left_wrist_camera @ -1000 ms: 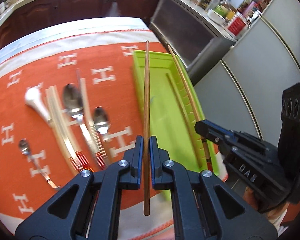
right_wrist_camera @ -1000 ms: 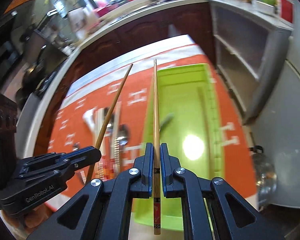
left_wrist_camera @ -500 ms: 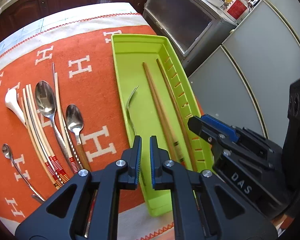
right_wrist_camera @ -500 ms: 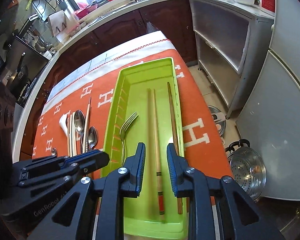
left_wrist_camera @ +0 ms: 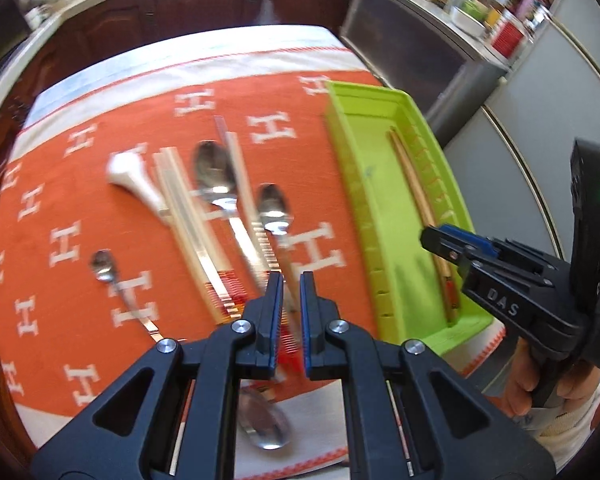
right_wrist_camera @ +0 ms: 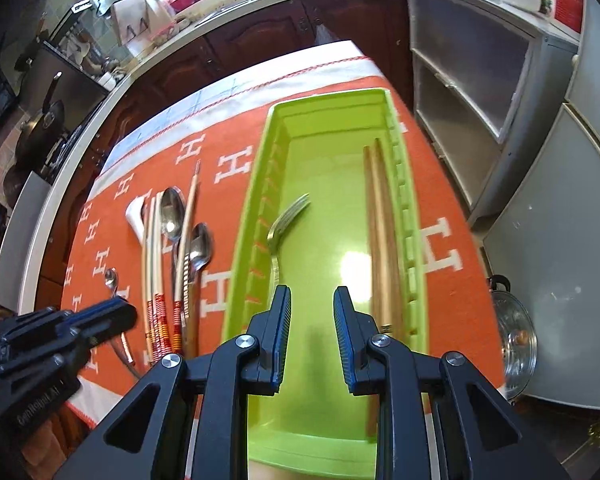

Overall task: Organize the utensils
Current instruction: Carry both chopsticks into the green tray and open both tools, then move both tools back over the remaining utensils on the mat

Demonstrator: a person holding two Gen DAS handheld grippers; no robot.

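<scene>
Covering the table, an orange cloth [right_wrist_camera: 228,168] carries a green tray [right_wrist_camera: 260,184] holding two wooden chopsticks [right_wrist_camera: 380,224] along its right wall and a fork [right_wrist_camera: 284,224] near its left. Spoons [left_wrist_camera: 216,176] and pale chopsticks [left_wrist_camera: 188,216] lie on the cloth. My right gripper [right_wrist_camera: 311,332] hangs over the tray, jaws apart and empty. My left gripper [left_wrist_camera: 291,304] hangs over the spoons, jaws nearly together, gripping nothing.

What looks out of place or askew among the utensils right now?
Little stands out. In the green tray the fork lies slanted, while the two wooden chopsticks lie straight along the right wall. On the orange cloth, one pale chopstick lies apart from its pair, between the spoons.
</scene>
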